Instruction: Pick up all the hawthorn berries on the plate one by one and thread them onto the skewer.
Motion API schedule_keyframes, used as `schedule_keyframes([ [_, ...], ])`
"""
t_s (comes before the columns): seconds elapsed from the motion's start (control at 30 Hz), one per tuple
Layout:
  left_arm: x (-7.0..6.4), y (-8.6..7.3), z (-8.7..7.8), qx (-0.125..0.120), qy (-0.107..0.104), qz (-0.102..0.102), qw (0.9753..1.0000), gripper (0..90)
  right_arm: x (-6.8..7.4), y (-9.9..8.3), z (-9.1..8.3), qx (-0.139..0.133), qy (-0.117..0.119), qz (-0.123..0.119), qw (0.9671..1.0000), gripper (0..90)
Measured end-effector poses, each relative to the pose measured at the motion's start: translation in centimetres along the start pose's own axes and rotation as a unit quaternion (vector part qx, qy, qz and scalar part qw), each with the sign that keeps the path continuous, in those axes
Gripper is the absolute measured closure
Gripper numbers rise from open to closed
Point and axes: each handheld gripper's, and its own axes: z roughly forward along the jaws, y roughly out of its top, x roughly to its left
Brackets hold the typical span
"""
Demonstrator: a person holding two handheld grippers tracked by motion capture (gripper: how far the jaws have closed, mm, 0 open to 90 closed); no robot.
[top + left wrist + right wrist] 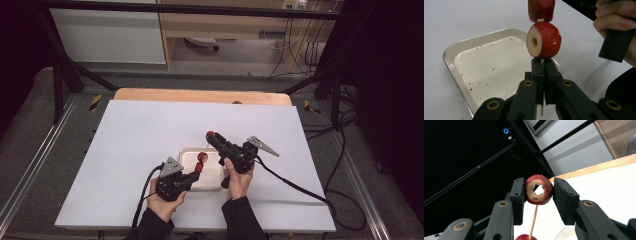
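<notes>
Though crumb-speckled, tray (pixel 449 51) fruitless.

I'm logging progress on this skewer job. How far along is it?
Two red fruit pieces already sit on the skewer, which the left tongs clamp above the metal tray. In hand: the right tongs grip a third cored piece, apparently at the skewer's tip. Left: probably sliding it along to join the others.

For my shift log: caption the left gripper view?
Left gripper pinches a wooden skewer threaded with cored red fruits above a speckled metal tray.
</notes>
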Motion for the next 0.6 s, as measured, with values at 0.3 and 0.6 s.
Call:
schedule_keyframes([
  [0.3,-0.2,0.6,0.3,-0.018,0.006,-0.013,0.9997,88.0,0.2,-0.8,0.0,0.005,0.005,0.006,1.0000,63.0],
  [0.6,0.0,0.9,0.8,-0.015,0.009,-0.013,0.9998,88.0,0.4,-1.6,-0.2,0.021,0.008,0.004,0.9997,63.1],
])
